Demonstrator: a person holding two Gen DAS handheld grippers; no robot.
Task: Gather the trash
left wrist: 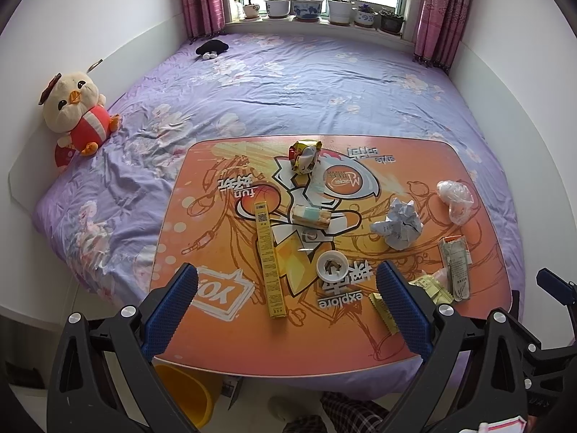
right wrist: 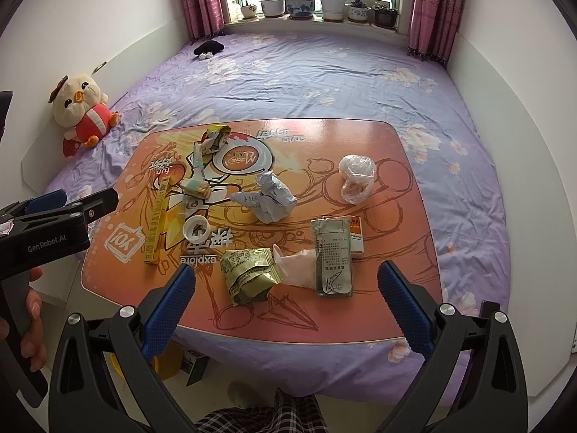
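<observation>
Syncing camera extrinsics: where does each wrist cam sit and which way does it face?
Left wrist: above the table's near-left edge, facing the window; own open left gripper, the right tool at the frame's right edge.
Right wrist: above the near-right edge, same heading; own open right gripper, the left tool and the hand holding it at left.
Shared: yellow box, crumpled paper, plush chick.

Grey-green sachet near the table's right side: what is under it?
The grey-green sachet lies on an orange-and-white box, overlapping a pink plastic glove. Most of the box's face is covered and unreadable.
</observation>
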